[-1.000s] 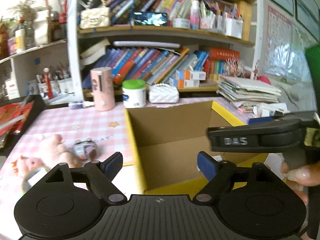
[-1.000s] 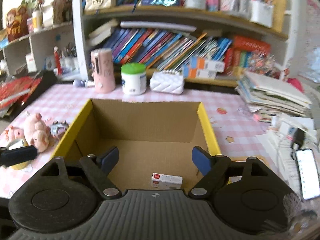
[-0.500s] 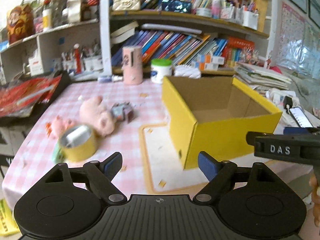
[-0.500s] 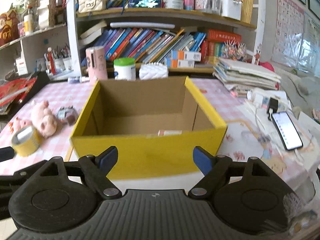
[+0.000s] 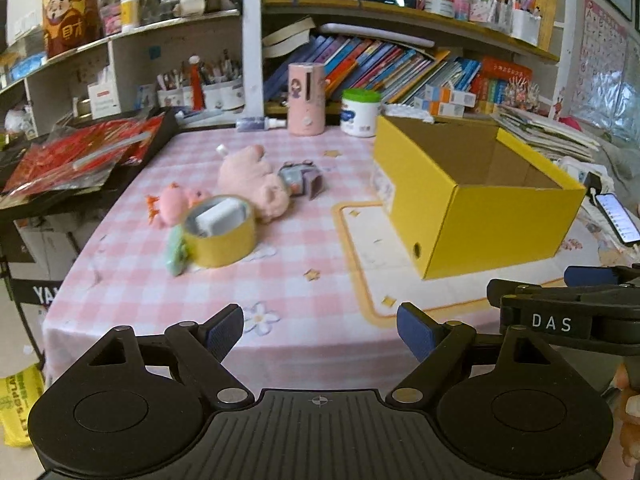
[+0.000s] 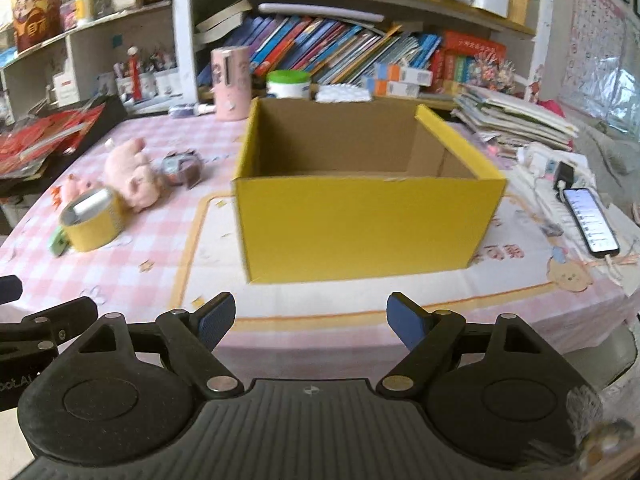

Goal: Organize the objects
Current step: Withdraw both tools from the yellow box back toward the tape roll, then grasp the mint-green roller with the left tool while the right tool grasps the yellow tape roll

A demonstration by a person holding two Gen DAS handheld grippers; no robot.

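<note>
A yellow cardboard box (image 5: pixel 472 216) (image 6: pixel 360 228) stands open-topped on the pink checked tablecloth (image 5: pixel 140 280). Left of it lie a pink plush pig (image 5: pixel 256 180) (image 6: pixel 132 176), a smaller pink toy (image 5: pixel 172 204), a yellow tape roll (image 5: pixel 220 228) (image 6: pixel 92 220) with a grey block inside, and a small purple-grey gadget (image 5: pixel 300 178) (image 6: pixel 182 168). My left gripper (image 5: pixel 320 332) hangs open over the table's near edge, holding nothing. My right gripper (image 6: pixel 310 322) is open and empty in front of the box. The box's floor is hidden from here.
A phone (image 6: pixel 592 220) lies on papers right of the box. A pink canister (image 5: pixel 306 98) and a green-lidded white jar (image 5: pixel 360 112) stand at the back before crowded bookshelves (image 5: pixel 380 64). Red packets (image 5: pixel 72 156) fill a black tray at the left.
Both grippers have drawn back from over the box to the table's near edge. The box, once close beneath them, now stands farther off and its inside is out of sight.
</note>
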